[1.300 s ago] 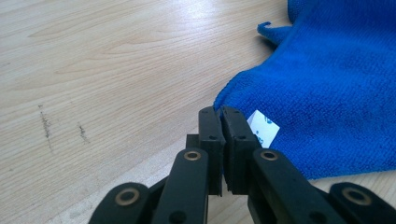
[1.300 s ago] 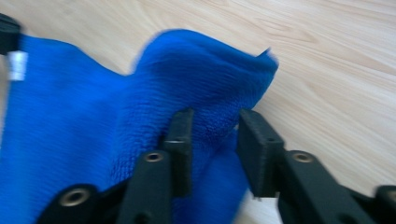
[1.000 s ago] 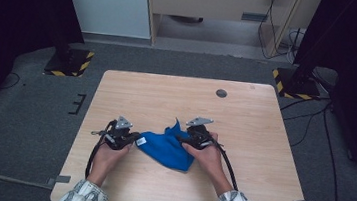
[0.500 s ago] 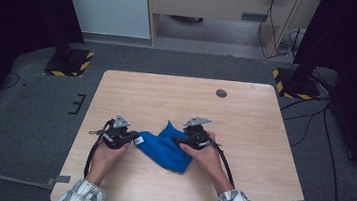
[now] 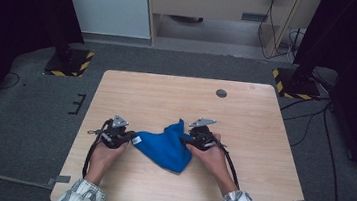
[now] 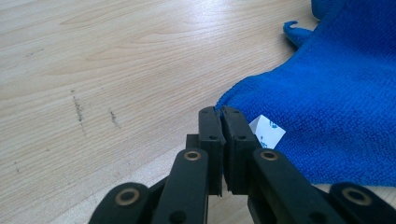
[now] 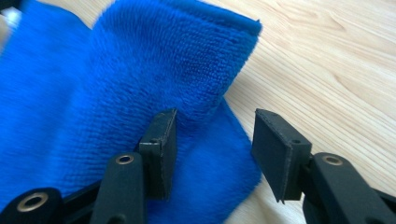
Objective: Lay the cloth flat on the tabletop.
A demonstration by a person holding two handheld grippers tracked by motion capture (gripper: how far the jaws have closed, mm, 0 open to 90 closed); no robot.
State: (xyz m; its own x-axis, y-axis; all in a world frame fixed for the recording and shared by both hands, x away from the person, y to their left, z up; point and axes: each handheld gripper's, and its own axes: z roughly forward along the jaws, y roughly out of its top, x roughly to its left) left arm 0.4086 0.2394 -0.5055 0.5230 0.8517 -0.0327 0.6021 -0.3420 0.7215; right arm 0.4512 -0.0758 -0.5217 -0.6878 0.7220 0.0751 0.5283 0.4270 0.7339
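We judged a fold underway: left tongs [image 6: 222,122] pinched the blue cloth [image 5: 168,144]; right tongs [image 7: 212,140], spread, needed closing on its raised fold.

Blue cloth [image 5: 167,146], rumpled, mid-table

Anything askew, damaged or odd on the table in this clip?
Nothing damaged or spilled. The blue cloth lies bunched, one corner standing up, its white tag showing beside the shut left gripper. The right gripper is open over its edge.
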